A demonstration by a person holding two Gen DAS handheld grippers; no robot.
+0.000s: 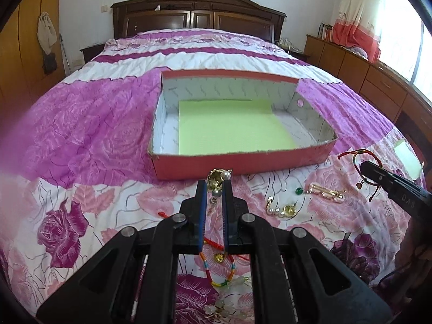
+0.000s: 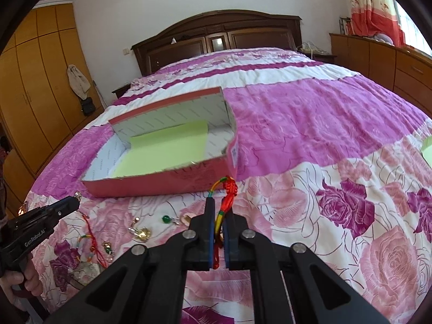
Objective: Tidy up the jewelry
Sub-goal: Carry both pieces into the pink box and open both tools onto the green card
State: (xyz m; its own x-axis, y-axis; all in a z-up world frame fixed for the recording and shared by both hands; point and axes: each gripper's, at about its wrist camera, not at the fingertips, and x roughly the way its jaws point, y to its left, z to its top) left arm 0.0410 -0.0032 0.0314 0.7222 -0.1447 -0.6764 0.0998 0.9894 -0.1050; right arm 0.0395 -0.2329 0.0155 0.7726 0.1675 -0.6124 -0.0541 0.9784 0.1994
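Note:
A red cardboard box [image 1: 243,162] lined with green paper [image 1: 232,127] lies open on the bed; it also shows in the right wrist view [image 2: 167,181]. My left gripper [image 1: 216,186] is shut on a gold and pearl earring [image 1: 218,179], held just in front of the box's near wall. My right gripper [image 2: 218,205] is shut on a red and multicoloured cord bracelet [image 2: 229,189], held near the box's right corner. In the left wrist view the right gripper [image 1: 364,166] holds that bracelet [image 1: 359,156] at the right.
Loose jewelry lies on the floral bedspread: a gold pearl earring [image 1: 280,210], a green bead [image 1: 298,190], a gold clip [image 1: 326,190], a beaded bracelet [image 1: 221,272] and a red cord [image 1: 213,243]. A green paper piece [image 1: 407,159] lies at the right. Headboard [image 1: 199,13] stands beyond.

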